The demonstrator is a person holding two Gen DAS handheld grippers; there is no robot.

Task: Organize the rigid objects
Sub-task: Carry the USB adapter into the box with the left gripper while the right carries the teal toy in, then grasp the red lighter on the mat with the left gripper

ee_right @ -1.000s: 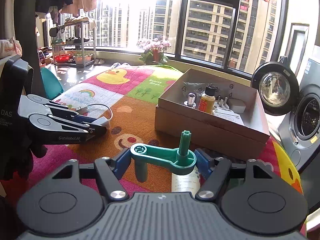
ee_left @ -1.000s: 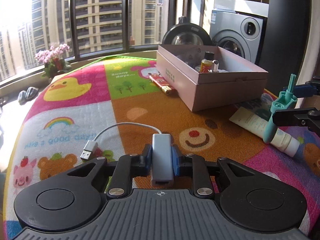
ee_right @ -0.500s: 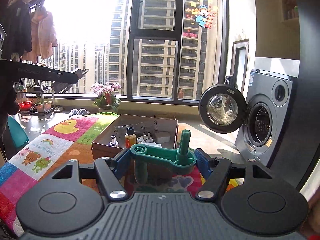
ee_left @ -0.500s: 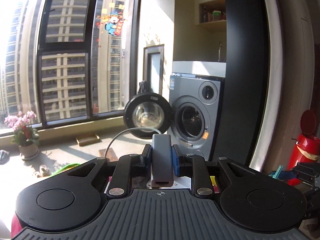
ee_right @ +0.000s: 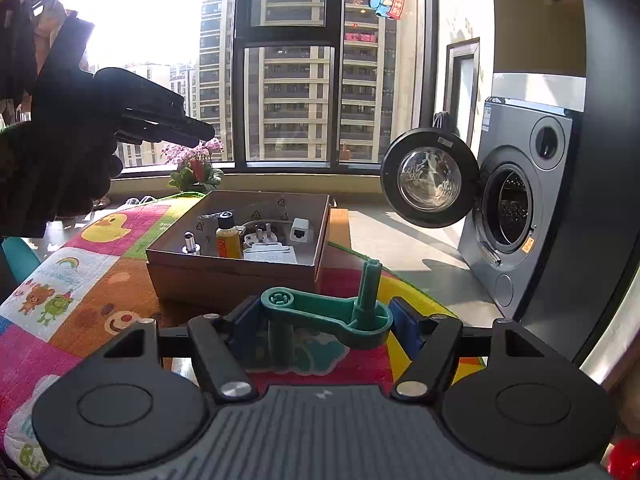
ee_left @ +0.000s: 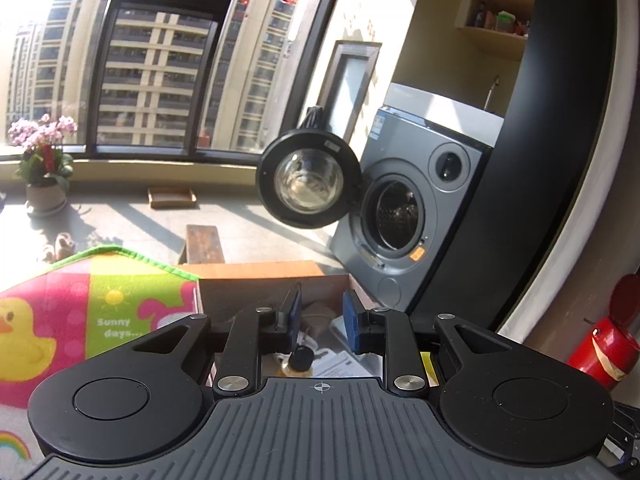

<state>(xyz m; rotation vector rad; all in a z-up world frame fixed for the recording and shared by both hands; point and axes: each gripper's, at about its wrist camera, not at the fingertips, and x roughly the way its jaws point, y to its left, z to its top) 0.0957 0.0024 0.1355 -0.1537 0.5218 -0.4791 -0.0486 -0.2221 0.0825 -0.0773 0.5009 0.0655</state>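
Note:
My left gripper (ee_left: 320, 322) is open and empty, held above the pink cardboard box (ee_left: 248, 288); a small bottle's black cap (ee_left: 301, 357) shows below between the fingers. In the right wrist view the box (ee_right: 236, 268) sits on the colourful mat and holds an amber bottle (ee_right: 228, 236), a white plug (ee_right: 260, 240), a grey adapter (ee_right: 300, 230) with its cable, and a small metal cylinder (ee_right: 191, 242). My right gripper (ee_right: 326, 320) is shut on a green plastic crank handle (ee_right: 332, 312), in front of the box. The left gripper (ee_right: 160, 120) appears dark, high at left.
A colourful play mat (ee_right: 80, 280) covers the table. A grey washing machine (ee_right: 520, 208) with its door open stands at the right. A potted pink flower (ee_right: 196, 168) stands by the window. A red object (ee_left: 600, 344) is at the right.
My left gripper moved over the box, opened and let go of the grey adapter, which now lies in the box. My right gripper still holds the green handle and has shifted a little.

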